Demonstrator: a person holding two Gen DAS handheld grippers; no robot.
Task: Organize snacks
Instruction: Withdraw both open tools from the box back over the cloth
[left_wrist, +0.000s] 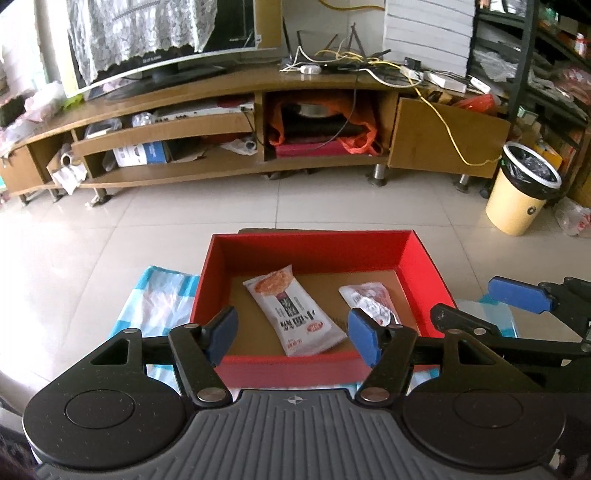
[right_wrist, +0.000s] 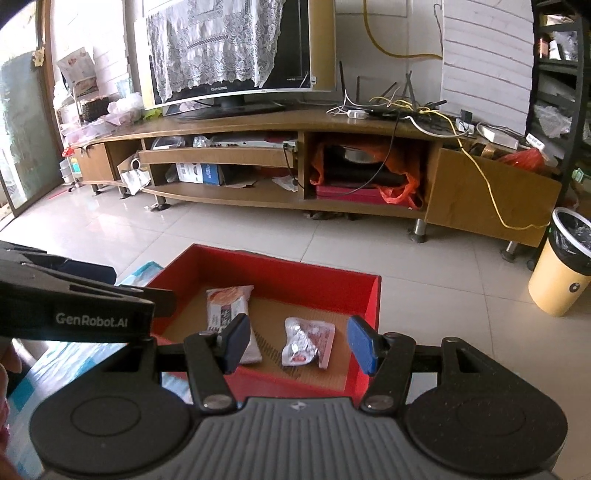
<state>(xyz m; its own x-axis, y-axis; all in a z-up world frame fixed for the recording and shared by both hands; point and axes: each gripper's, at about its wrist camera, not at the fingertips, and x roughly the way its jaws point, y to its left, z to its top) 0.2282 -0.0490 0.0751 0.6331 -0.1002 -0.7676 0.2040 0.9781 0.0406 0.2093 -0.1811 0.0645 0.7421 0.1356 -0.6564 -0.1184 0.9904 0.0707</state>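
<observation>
**Two snack packets in the red box**

A white biscuit packet (left_wrist: 295, 317) and a crumpled silver-red packet (left_wrist: 369, 301) lie apart on the cardboard floor of the red box (left_wrist: 314, 247), mid-frame. The left gripper (left_wrist: 291, 332) and right gripper (right_wrist: 299, 341) hover above, both spread and empty.

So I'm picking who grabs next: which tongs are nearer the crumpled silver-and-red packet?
Right. The right tongs hover directly above the silver-and-red packet; the left tongs sit over the white packet beside it.
</observation>
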